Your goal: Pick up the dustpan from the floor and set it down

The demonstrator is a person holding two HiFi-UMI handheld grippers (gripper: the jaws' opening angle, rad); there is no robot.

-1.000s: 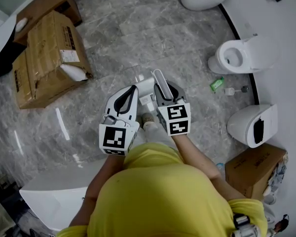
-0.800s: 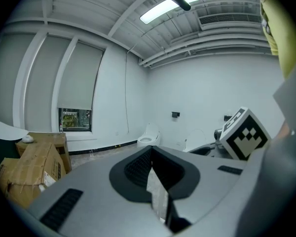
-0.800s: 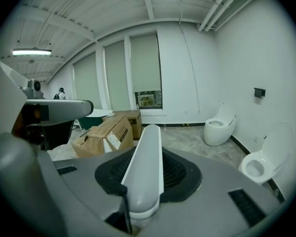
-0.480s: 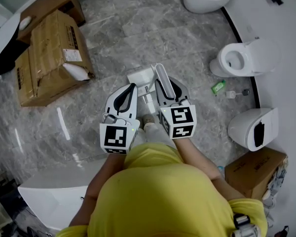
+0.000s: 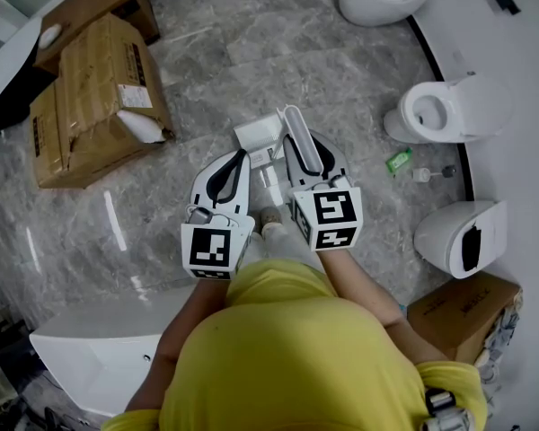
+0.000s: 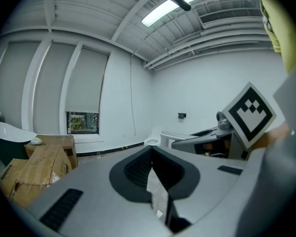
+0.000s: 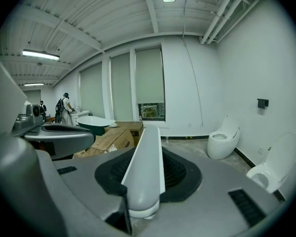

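**A:** What does the dustpan (image 5: 256, 133) look like?

**B:** It is white, with a flat rectangular pan and a long rounded handle (image 7: 145, 167). The right gripper (image 5: 296, 144) is clamped on that handle, which runs forward between both dark pads. The pan sits at the handle's far end, over the middle of the floor (image 5: 207, 52) and just ahead of the person's shoes (image 5: 271, 218). From above I cannot tell whether it touches the tiles.

**A:** And the other tool?

**B:** The left gripper (image 5: 238, 158) has its jaws together with nothing between them. It is level with the right one, just beside it.

**A:** How much room is there?

**B:** There is bare grey marble ahead of the pan and to its left. The floor's right edge is a dark curved border, and beyond it is a white platform.

**A:** What stands around?

**B:** Cardboard boxes (image 5: 94, 97) are stacked at the floor's far left corner, well apart from the pan. Three toilets (image 5: 449, 106) line the right edge. A small green packet (image 5: 396, 160) lies near that border, to the right of the gripper. A brown box (image 5: 463, 308) sits at the near right. A white fixture (image 5: 90, 348) is at the near left, behind the person.
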